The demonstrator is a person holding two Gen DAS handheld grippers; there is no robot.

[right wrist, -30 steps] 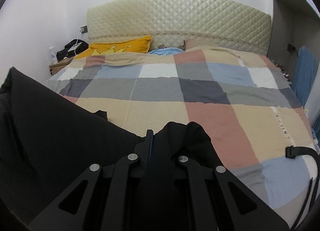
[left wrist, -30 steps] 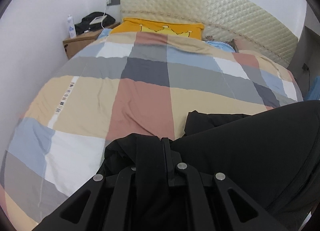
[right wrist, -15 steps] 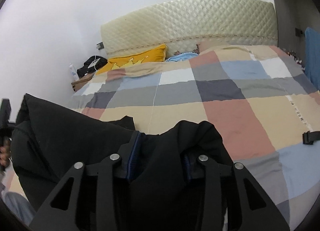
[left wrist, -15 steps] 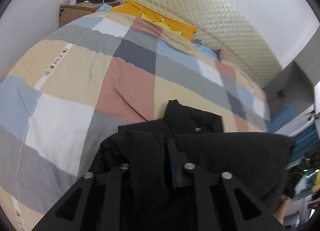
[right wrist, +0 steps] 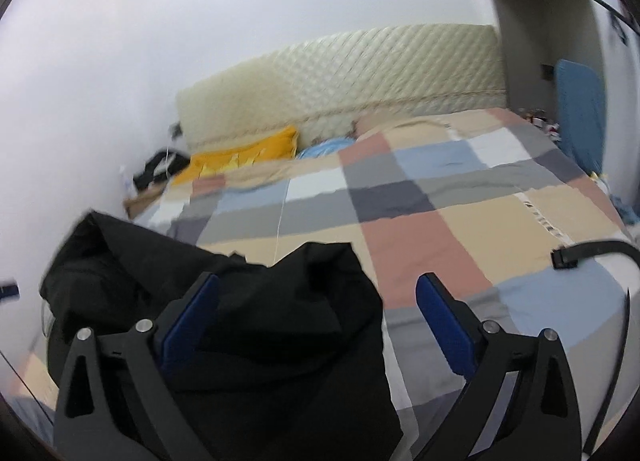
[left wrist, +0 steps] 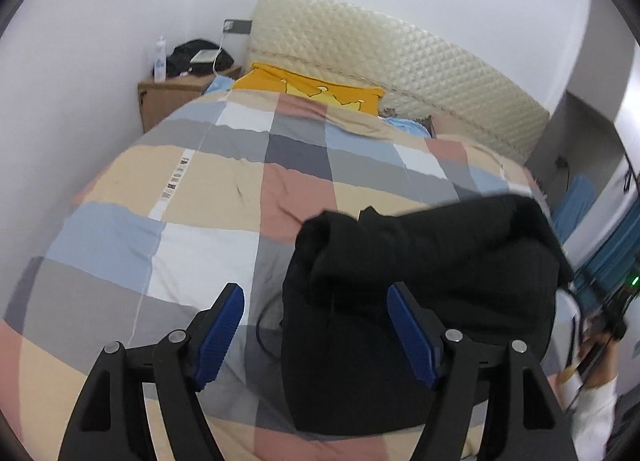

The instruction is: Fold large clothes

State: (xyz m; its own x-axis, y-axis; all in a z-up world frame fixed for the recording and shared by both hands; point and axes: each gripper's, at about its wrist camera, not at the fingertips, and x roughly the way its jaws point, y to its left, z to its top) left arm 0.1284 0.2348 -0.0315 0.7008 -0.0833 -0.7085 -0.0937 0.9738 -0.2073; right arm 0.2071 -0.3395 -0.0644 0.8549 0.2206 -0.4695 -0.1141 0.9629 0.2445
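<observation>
Both tools, left tool [left wrist: 312,325] and right tool [right wrist: 316,317], gape wide over the black garment [left wrist: 420,293].

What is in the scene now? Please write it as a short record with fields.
surface: bed with checked quilt
garment: black garment, bunched on the quilt
left gripper: open, not gripping the garment
right gripper: open, garment lies between and below its fingers
pillow: yellow pillow at the headboard
beside bed: wooden nightstand
</observation>
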